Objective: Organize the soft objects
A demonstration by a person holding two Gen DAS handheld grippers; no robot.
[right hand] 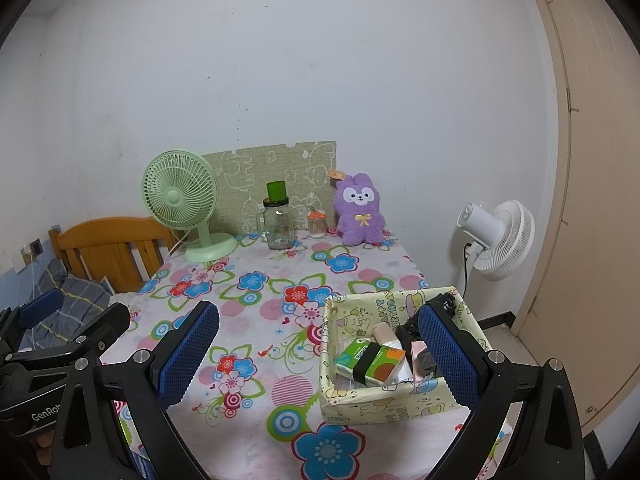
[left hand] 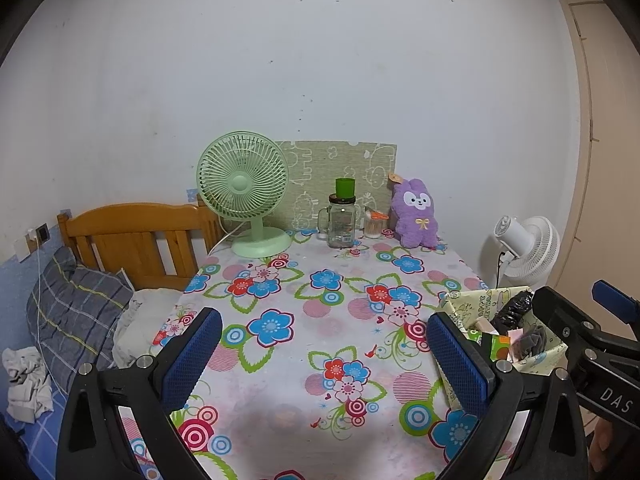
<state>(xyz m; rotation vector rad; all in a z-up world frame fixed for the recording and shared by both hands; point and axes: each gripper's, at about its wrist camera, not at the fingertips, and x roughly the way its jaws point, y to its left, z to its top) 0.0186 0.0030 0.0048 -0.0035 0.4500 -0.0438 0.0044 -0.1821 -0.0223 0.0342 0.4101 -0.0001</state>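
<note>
Reading "GenRob" on left tongs (right hand: 40, 308), "DAS" on right tongs (left hand: 576, 316).

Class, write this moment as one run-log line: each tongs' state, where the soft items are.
left tongs: open, empty | right tongs: open, empty | purple plush: upright, table's far edge | basket: holds tissue pack

Soft, even indoor light is filling both views, leaving the white wall (left hand: 320, 60) slightly grey. A faint shadow is pooling on the floral tablecloth (left hand: 280, 416) near the lower edge. Fisheye distortion is bending the door frame (right hand: 560, 160) and darkening the corners (a black vignette). Focus is holding sharp throughout, with no glare showing.
</note>
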